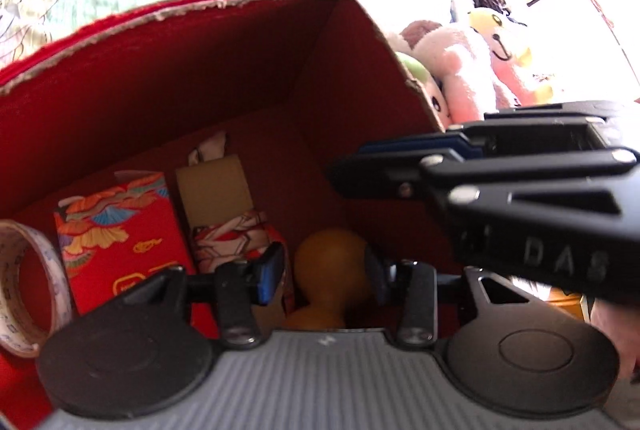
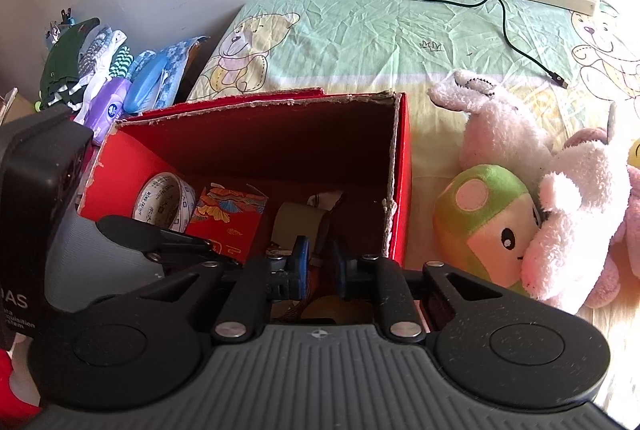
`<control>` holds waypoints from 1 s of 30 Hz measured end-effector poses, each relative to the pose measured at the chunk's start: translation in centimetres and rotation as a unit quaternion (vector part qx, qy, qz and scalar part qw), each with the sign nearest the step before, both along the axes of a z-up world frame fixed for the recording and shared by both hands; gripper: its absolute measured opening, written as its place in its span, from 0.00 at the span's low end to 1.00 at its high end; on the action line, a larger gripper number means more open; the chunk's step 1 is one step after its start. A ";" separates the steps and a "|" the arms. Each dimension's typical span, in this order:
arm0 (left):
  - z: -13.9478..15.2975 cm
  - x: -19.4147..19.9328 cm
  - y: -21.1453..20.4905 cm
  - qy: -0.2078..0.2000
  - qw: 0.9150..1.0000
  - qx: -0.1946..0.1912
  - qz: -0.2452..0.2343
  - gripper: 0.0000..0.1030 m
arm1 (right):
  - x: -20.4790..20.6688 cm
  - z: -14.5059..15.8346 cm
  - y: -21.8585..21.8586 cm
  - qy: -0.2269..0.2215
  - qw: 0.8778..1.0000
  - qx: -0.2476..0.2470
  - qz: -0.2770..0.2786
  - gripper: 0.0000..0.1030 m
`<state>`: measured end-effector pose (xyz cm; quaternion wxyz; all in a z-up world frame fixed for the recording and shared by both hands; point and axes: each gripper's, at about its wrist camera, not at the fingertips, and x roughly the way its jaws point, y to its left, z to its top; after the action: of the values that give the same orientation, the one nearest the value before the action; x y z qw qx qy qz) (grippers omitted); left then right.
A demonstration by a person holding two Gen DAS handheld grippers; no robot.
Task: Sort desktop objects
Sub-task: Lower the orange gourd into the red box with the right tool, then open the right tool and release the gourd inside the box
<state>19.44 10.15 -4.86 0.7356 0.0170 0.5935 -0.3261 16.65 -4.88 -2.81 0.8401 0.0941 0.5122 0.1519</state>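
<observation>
We look into one red cardboard box (image 1: 200, 70) with ragged torn rims, standing on a crinkled green bed sheet (image 2: 360, 30). Left to right inside: one glossy tape roll (image 1: 24, 286), one red printed carton (image 1: 120, 230), one plain tan block (image 1: 216, 190) wrapped in patterned paper, one smooth amber rounded knob (image 1: 332, 270). The left gripper (image 1: 326, 274) holds its jaws wide around that knob — no contact visible. The right gripper (image 2: 320, 266) has narrow jaws, empty. Beside the box lie fuzzy plush toys (image 2: 520, 210) — at least three.
</observation>
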 end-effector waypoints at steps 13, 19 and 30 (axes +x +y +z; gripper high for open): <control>-1.0 -0.3 -1.4 0.052 0.997 -0.002 -0.053 0.51 | -0.8 0.6 0.2 -0.021 1.000 0.002 -0.006 0.16; -2.7 1.2 -1.9 0.098 0.995 -0.012 -0.026 0.62 | -0.8 1.0 -0.5 -0.032 0.999 0.022 -0.026 0.16; -0.9 1.8 -0.9 0.040 0.997 -0.022 0.057 0.62 | -1.0 0.9 -1.6 -0.047 0.996 0.047 -0.059 0.17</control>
<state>21.22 9.27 -5.80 0.7286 -0.0457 0.6154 -0.2973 15.61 -6.50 -1.89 0.8654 0.1560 0.4581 0.1301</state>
